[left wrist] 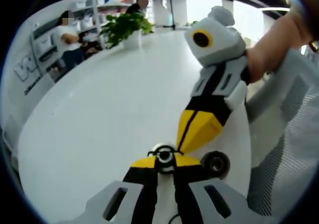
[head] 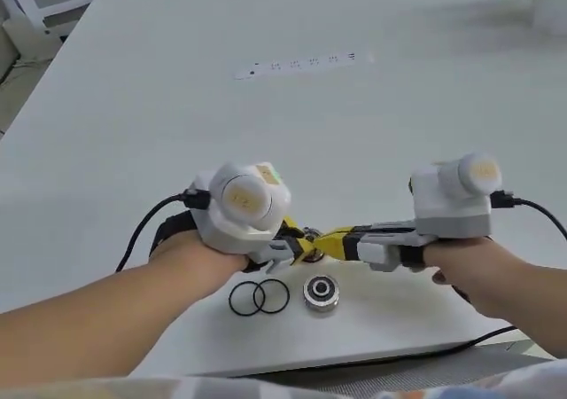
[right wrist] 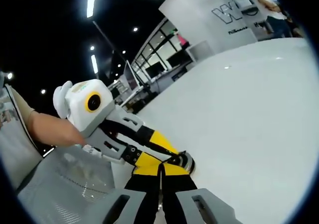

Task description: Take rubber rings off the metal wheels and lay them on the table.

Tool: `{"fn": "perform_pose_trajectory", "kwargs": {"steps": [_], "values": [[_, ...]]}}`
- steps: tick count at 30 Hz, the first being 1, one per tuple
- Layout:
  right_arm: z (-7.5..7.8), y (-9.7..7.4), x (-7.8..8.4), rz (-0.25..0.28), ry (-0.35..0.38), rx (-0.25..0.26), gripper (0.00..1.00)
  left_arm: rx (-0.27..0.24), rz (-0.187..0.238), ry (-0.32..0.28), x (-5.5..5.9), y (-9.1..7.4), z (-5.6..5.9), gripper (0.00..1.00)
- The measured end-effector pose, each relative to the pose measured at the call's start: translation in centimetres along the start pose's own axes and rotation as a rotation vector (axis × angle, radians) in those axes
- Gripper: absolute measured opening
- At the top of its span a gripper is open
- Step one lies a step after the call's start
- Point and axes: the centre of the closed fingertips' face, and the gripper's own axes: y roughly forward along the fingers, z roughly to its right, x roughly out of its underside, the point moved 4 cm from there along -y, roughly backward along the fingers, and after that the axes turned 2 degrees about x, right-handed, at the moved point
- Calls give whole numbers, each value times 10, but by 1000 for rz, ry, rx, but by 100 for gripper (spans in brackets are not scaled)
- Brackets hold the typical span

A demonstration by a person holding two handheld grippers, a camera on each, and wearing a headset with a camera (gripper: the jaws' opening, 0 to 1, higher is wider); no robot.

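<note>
white table (head: 177, 133) — head view catches two rings (head: 259, 297)

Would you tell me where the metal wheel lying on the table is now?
The metal wheel lies near the front edge of the table in the head view, right of the two rubber rings.

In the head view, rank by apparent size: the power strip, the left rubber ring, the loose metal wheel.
1. power strip, though farthest.
2. left rubber ring and metal wheel: look alike, unranked.
</note>
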Motion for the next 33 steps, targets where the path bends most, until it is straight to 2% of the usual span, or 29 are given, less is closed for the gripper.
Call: {"fn": "perform_pose_trajectory", "kwargs": {"steps": [2,4,6,9,10,12,20,23,33], "values": [[-3,-1,0,6,23,-29,0,1,0,0,0,0,0,11],[-2,-1,0,9,17,-14,0,1,1,-2,0,0,0,11],[3,-1,-1,10,-9,26,0,0,2,-4,0,0,0,11],[13,0,1,-16,-58,88,0,2,7,3,0,0,-1,12],[11,1,2,-17,-54,77,0,2,6,6,0,0,-1,12],[14,1,4,-31,-67,105,0,2,3,9,0,0,-1,13],[16,2,2,-36,-92,106,0,-3,0,20,-1,-1,-1,15],[16,2,-1,-27,-91,106,0,6,1,22,-1,-3,-1,20],[14,3,-5,-14,-91,98,0,21,30,26,-3,-23,3,28]]}}
